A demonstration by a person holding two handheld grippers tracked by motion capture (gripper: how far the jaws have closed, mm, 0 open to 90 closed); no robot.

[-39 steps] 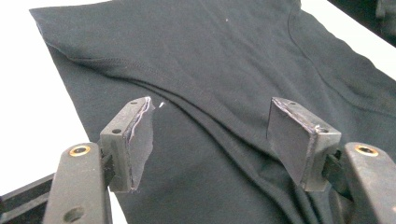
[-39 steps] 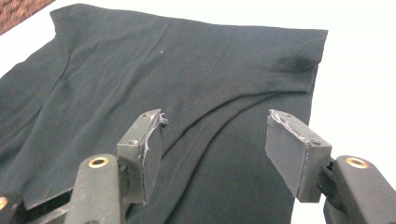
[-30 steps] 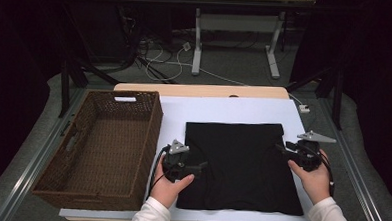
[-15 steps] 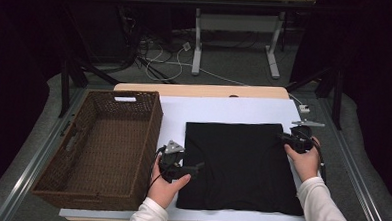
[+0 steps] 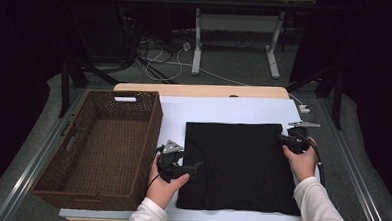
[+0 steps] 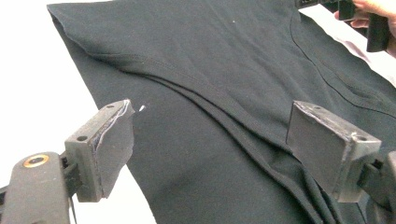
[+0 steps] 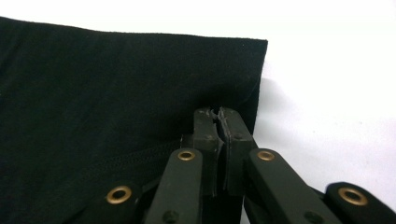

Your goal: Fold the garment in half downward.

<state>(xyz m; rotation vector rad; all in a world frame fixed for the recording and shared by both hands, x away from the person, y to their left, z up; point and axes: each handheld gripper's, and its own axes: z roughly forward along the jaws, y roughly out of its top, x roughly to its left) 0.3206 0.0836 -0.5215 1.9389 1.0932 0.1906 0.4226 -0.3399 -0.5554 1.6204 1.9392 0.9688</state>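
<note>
From the high view, I see a black T-shirt [image 5: 241, 167] lying flat on the white desk [image 5: 234, 109], just right of an empty wicker basket [image 5: 97, 146]. My left gripper [image 5: 194, 166] sits at the garment's left edge; my right gripper [image 5: 281, 138] is down on its far right corner.

In the left gripper view, the jaws stand spread wide over the shirt [image 6: 224, 93], one pad [image 6: 112, 140] over the left hem, the other over the folded seams. Nothing is pinched here yet.

In the right gripper view, the jaws have just been closing and now stand pressed together on the cloth [image 7: 116, 93] near its corner, a thin fold of fabric caught between the pads [image 7: 205, 130].

I judge the work barely begun: one corner is gripped, the left side is still to be taken, and the shirt remains unfolded with the basket holding nothing.
</note>
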